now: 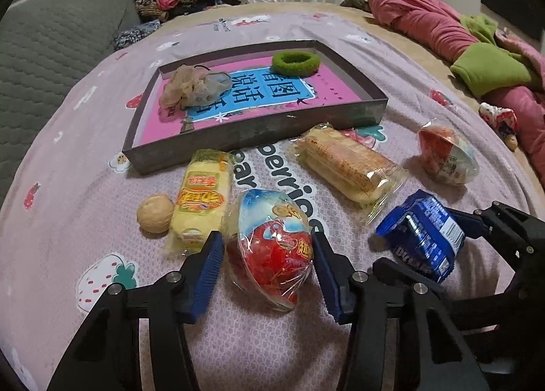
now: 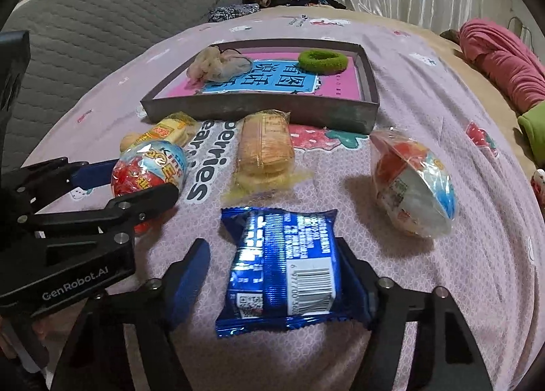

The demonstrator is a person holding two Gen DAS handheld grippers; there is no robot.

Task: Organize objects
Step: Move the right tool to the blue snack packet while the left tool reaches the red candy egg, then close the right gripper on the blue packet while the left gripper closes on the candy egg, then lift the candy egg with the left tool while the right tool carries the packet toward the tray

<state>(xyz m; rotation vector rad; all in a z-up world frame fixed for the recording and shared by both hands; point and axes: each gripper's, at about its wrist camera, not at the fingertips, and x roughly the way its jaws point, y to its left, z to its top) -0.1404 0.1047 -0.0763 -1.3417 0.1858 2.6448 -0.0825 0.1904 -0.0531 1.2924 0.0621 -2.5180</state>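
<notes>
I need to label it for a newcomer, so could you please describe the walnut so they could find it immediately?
Start at the shallow grey box on the bed. In front of its left corner lies a yellow snack packet; the walnut touches its left side, the only unwrapped, round tan thing there.

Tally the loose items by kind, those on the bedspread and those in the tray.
Egg-shaped toy packs: 2
Yellow snack packs: 2
Blue foil packet: 1
Walnut: 1
Hair scrunchies in tray: 2
Total: 8
</notes>
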